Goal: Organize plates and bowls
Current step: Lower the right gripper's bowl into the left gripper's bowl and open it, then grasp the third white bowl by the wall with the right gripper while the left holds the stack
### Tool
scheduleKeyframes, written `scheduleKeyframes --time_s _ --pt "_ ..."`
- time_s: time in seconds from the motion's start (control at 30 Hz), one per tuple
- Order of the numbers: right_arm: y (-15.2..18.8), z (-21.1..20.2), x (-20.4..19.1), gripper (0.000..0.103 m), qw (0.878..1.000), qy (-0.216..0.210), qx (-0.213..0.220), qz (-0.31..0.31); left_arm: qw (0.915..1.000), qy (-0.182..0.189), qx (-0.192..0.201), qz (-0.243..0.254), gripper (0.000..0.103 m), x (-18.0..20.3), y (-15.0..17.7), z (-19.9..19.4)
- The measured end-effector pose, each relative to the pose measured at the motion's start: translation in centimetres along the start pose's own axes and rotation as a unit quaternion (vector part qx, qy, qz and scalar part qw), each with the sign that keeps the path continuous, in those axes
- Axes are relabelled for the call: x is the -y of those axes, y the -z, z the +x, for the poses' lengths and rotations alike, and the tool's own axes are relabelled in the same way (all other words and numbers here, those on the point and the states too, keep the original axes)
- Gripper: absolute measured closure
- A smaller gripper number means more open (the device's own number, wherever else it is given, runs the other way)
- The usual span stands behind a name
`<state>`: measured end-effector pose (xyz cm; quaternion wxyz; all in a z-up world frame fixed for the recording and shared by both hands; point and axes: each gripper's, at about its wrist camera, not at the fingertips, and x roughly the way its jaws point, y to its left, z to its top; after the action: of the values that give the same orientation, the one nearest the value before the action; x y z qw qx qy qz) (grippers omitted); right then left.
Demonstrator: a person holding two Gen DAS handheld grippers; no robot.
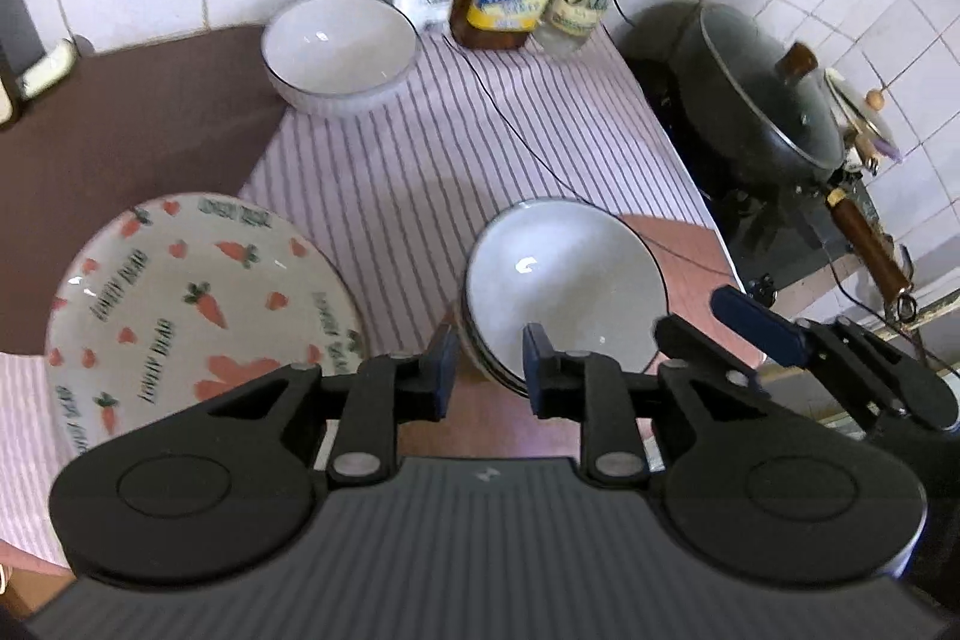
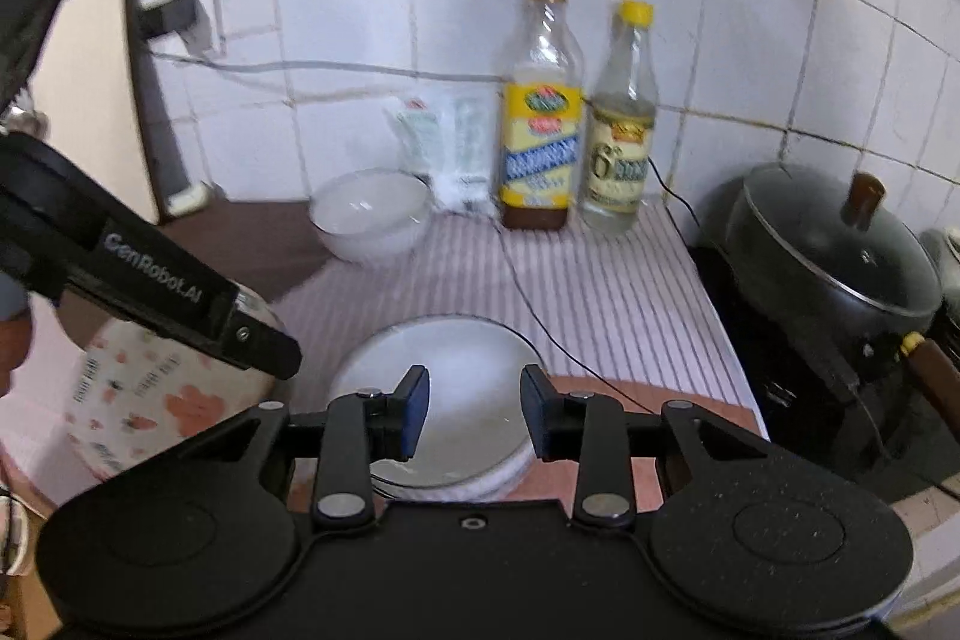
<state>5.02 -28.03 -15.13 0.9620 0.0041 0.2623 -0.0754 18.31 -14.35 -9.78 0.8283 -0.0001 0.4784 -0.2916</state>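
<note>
Black-bodied left gripper (image 1: pixel 486 370) hanging open w/ nothing between blue pads, straddling near rim of stacked white bowls (image 1: pixel 564 292) w/out clearly touching; contact hard to tell. Right gripper (image 2: pixel 474 412) also hanging open & empty, hovering over same stack of bowls (image 2: pixel 444 400), pads apart on either side of bowl interior. Right gripper's blue fingertip (image 1: pixel 759 325) poking into left wrist view just beside bowl stack, near its right rim. Left gripper body (image 2: pixel 150 292) crossing right wrist view on left, above carrot plate (image 2: pixel 150 400). Sitting near front edge of counter: bowl stack, partly on striped cloth (image 1: pixel 420 172) & partly on bare reddish counter (image 1: pixel 696 268). Lying to left of stack, apart from it: carrot-print plate (image 1: pixel 198 304), tilted slightly, overlapping cloth & brown surface (image 1: pixel 132 130). Running across cloth past stack: thin black cable (image 1: pixel 510 124). Resting farther back at cloth's far left corner, well apart from stack: single white bowl (image 1: pixel 339 52). Standing behind it against tiled wall (image 2: pixel 360 10): white packet (image 2: pixel 444 142), yellow-label bottle (image 2: pixel 543 130) & clear bottle w/ yellow cap (image 2: pixel 621 130), side by side. Sitting on stove at right: dark lidded pot (image 2: pixel 840 250).
</note>
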Motion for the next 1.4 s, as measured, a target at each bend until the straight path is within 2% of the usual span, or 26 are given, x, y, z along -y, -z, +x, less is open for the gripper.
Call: scheduleKeyframes --time_s 0.13,0.27,0.53,0.67,0.83,1.03,1.13,1.23,1.4 --pt "-1.3 -0.9 -0.9 0.064 0.999 -0.031 0.018 0.005 0.9997 -0.014 0.021 0.007 0.078 -1.7 -0.8 -1.9" --pt "-2.9 -0.1 -2.0 0.06 0.997 -0.067 0.031 0.024 0.9984 -0.022 0.048 0.019 0.073 -3.5 -1.9 -3.2" --pt "-6.3 5.9 -4.1 0.059 0.993 -0.097 0.014 0.059 0.9971 -0.045 0.057 0.023 0.07 -7.1 -5.0 -3.0" --pt "-7.7 10.1 -4.1 0.057 0.987 -0.116 -0.014 0.112 0.9969 -0.047 0.058 0.027 0.07 -8.8 -6.9 -1.2" --pt "-8.8 15.2 -3.9 0.057 0.981 -0.1 -0.046 0.162 0.9958 -0.034 0.083 0.019 0.07 -10.2 -8.2 1.4" --pt "-8.9 20.8 -2.6 0.057 0.964 -0.083 -0.101 0.23 0.9942 -0.052 0.094 0.003 0.07 -12.1 -9.7 5.8" --pt "-8.8 22.7 -2.2 0.057 0.958 -0.069 -0.118 0.252 0.9942 -0.051 0.094 -0.011 0.064 -13.1 -10.5 7.7" --pt "-8.8 24.1 -1.7 0.057 0.949 -0.076 -0.126 0.278 0.9922 -0.048 0.115 -0.007 0.054 -13.3 -11.0 8.6" --pt "-8.9 25.9 -0.8 0.057 0.944 -0.055 -0.128 0.3 0.9932 -0.058 0.101 0.001 0.053 -13.4 -12.5 10.5"
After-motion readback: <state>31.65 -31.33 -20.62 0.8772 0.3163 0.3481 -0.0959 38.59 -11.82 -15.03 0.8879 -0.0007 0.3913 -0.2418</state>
